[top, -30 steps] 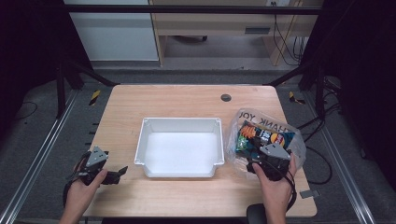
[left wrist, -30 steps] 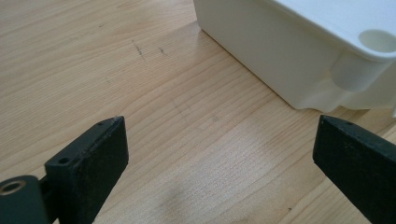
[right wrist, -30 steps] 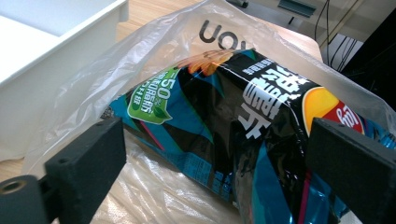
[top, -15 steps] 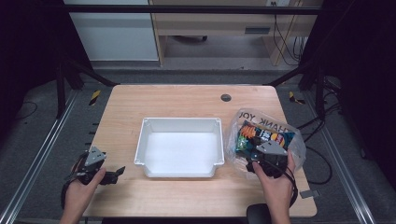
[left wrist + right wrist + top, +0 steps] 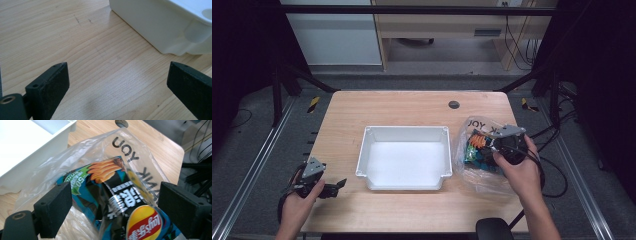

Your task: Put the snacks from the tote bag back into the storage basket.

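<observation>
The chip bag is shiny blue and black with orange chips and a red and yellow badge on it, and it sits inside a clear plastic bag on the right side of the table, just beside the white tray. It lies right in front of the right gripper, long way pointing away from it, with the jaws on both sides. They have just been closing but stand wide, pinching nothing yet. The left gripper is far off, wide open and empty.
</observation>
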The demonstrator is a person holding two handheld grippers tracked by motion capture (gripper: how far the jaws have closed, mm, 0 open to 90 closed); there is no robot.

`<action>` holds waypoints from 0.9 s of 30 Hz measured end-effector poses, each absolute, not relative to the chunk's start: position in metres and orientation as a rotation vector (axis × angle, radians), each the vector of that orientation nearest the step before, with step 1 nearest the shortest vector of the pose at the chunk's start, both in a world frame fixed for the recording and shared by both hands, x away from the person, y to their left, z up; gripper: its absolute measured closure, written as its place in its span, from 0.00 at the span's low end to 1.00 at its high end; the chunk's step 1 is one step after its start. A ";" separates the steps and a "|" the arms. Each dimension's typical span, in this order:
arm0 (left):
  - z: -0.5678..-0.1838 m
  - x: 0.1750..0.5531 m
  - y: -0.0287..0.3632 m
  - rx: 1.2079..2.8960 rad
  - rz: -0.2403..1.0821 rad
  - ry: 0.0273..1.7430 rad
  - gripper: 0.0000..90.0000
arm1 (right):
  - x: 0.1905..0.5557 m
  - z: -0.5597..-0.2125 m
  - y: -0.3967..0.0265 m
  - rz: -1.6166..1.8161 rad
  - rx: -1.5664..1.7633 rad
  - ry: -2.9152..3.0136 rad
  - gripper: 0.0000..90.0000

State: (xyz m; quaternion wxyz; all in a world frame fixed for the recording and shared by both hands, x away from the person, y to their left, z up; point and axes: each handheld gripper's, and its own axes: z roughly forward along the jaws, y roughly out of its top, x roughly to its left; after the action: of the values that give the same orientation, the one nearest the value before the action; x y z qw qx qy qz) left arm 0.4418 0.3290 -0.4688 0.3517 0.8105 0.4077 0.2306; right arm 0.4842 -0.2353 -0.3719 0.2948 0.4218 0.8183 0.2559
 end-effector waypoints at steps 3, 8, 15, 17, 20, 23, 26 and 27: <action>-0.470 0.442 0.327 2.109 0.591 1.050 0.04 | 0.496 -0.369 -0.244 0.692 1.163 2.246 0.14; -0.470 0.442 0.328 2.108 0.585 1.053 0.04 | 0.511 -0.364 -0.252 0.675 1.186 2.327 0.14; -0.467 0.440 0.330 2.092 0.591 1.047 0.05 | 0.528 -0.364 -0.256 0.589 1.117 2.426 0.13; -0.468 0.441 0.329 2.101 0.591 1.042 0.05 | 0.532 -0.363 -0.256 0.555 1.101 2.444 0.13; -0.469 0.442 0.328 2.110 0.585 1.042 0.05 | 0.537 -0.358 -0.253 0.551 1.057 2.457 0.13; -0.469 0.443 0.328 2.111 0.584 1.044 0.05 | 0.544 -0.353 -0.251 0.521 1.001 2.460 0.13; -0.469 0.443 0.329 2.107 0.585 1.051 0.05 | 0.551 -0.350 -0.251 0.511 0.967 2.486 0.13; -0.469 0.443 0.329 2.110 0.584 1.051 0.05 | 0.554 -0.350 -0.251 0.502 0.945 2.485 0.12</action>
State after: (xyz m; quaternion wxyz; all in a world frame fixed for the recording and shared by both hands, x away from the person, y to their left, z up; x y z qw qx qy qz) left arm 0.4433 0.3295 -0.4692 0.3491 0.8143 0.4054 0.2254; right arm 0.5538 -0.2511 -0.3496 0.2161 0.3411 0.8968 0.1811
